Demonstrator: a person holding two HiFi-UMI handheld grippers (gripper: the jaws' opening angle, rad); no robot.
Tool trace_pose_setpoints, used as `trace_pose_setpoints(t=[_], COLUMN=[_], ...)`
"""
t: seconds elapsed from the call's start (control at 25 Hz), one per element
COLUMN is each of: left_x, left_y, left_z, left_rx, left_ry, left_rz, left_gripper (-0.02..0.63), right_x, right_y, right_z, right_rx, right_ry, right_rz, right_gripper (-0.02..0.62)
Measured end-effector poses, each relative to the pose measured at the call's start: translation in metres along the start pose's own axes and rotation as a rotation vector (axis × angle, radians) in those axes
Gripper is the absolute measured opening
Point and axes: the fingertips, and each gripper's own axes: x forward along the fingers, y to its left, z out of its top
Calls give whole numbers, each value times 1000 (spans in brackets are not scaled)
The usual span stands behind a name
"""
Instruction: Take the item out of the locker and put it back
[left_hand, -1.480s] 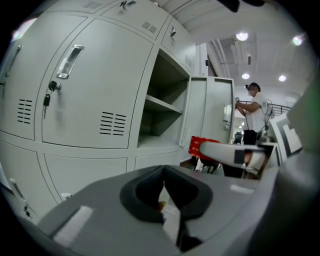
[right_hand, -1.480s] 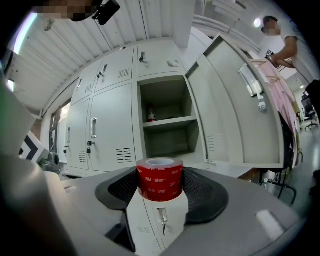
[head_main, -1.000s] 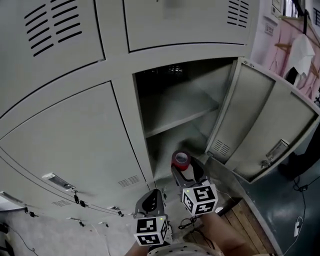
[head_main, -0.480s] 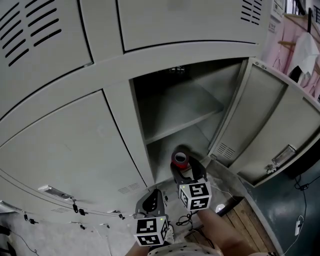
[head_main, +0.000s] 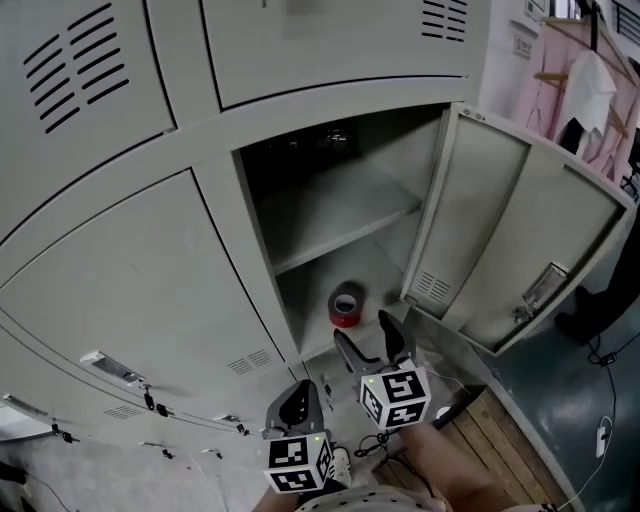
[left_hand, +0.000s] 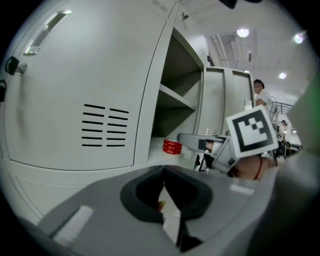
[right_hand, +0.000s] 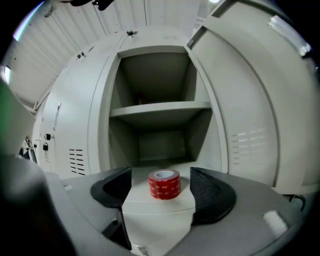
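Presently, contents as found:

1. Locker (head_main: 250, 215), grey metal, centre of the head view. Its door (head_main: 500, 240) is swung open to the right. One shelf (head_main: 340, 215) splits the inside into an upper and a lower compartment, and the upper one is bare.
2. Red tape roll (head_main: 346, 306), on the floor of the lower compartment near the front edge. It lies flat with the core hole facing up, touched by neither gripper.
3. Right gripper (head_main: 362, 332), below the roll in the head view, pointing into the locker. Its jaws have just been opening and now stand spread wide. In the right gripper view the roll (right_hand: 164, 183) sits in the gap just beyond the tips, clear of both pads.
4. Left gripper (head_main: 303, 392), lower centre of the head view, to the left of the right one. In the left gripper view (left_hand: 163, 168) the jaws are pressed together with nothing between them, and the roll (left_hand: 172, 146) shows beyond, at mid-frame.
5. Neighbouring locker door (head_main: 130, 290), closed, at frame left.
6. Wooden floor (head_main: 500, 440), lower right.
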Motion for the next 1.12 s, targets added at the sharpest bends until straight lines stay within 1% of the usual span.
trace_pose_setpoints(t=[0.04,0.08,0.16,0.2,0.24,0.32,0.52,0.76,0.96,1.12], left_x=[-5,-10,-20,-26,-32,-46,-85,-135,-168,-183], left_y=[-3,-6,-14,-18,-22,-32,-61,-89,-104,-111], left_z=[0,-1,-4,-5,-6,-10,-27,-60,-87,-94], left_rx=[1,2,-1,-4,-6,-5,3,-17,-19,-5], left_ry=[-4,-7,-13,-16,-18,-23,-29,-30,-16,-19], left_rz=[-1,-2,-7,-10,-13,-19,-27,-13,-13,-17], left_gripper=[8,8,7,8,8,8,7,7,7,7], right_x=[-14,-29,-59,-74,-88,-115,-177,-245,-285,-302], right_y=[3,7,15,19,23,31,45,61,73,80], right_z=[3,4,4,2,1,-3,-16,-41,-60,-61], right_rx=[18,34,45,43,39,44,107,118,124,130], right_ry=[-8,-10,4,14,23,33,48,83,100,90], right_rz=[7,16,29,33,37,50,72,92,95,101], right_gripper=[350,292,104,35,3,0,0,-2,-2,-2])
